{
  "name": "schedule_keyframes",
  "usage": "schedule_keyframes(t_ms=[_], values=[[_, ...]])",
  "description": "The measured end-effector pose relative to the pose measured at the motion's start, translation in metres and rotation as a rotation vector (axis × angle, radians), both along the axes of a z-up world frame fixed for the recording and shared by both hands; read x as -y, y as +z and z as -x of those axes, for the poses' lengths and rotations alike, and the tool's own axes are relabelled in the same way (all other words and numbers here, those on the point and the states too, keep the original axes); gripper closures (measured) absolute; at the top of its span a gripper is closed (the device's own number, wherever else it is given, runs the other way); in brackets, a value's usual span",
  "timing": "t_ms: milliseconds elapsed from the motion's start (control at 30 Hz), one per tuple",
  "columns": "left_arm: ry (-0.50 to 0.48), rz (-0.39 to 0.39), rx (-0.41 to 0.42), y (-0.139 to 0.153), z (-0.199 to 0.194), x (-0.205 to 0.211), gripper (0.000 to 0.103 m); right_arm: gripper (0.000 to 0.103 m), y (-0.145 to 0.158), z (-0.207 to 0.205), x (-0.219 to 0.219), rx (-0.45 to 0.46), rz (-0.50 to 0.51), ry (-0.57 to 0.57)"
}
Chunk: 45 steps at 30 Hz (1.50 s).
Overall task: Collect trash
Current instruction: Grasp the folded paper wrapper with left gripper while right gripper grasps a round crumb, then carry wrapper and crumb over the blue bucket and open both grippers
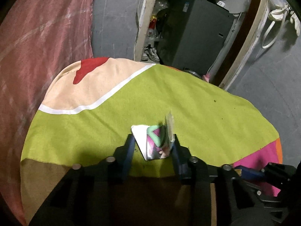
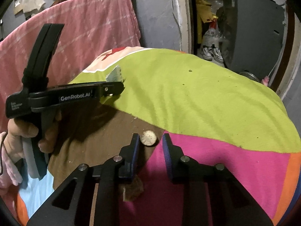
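Note:
My left gripper (image 1: 153,141) is shut on a crumpled colourful wrapper (image 1: 156,141), white, green and pink, held just above the green part of a patchwork cloth (image 1: 112,124). The same wrapper pokes out past the left gripper's body in the right wrist view (image 2: 114,74). My right gripper (image 2: 150,141) is open, low over the cloth, with a small round beige scrap (image 2: 148,138) lying between its fingertips. A brown crumpled piece (image 2: 134,190) lies under its left finger.
The cloth covers a table with brown (image 2: 97,131), pink (image 2: 225,162) and green patches. A pink sheet (image 2: 84,28) hangs behind on the left. A doorway with a dark cabinet (image 1: 197,32), shoes (image 2: 212,53) and bags lies beyond the table.

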State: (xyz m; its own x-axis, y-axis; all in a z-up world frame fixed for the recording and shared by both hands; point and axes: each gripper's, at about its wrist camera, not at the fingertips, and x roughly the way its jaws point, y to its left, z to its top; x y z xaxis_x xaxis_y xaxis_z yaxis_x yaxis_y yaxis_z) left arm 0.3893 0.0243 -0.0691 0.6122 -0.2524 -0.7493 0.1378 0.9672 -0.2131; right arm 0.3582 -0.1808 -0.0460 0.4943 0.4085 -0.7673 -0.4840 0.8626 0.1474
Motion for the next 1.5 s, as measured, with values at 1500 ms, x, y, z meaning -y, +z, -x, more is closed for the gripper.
schedule_keyframes(t_ms=[1500], values=[[-0.111,0.094,0.773,0.16,0.201,0.172,0.074,0.088,0.168,0.188,0.156,0.913,-0.084,-0.361]])
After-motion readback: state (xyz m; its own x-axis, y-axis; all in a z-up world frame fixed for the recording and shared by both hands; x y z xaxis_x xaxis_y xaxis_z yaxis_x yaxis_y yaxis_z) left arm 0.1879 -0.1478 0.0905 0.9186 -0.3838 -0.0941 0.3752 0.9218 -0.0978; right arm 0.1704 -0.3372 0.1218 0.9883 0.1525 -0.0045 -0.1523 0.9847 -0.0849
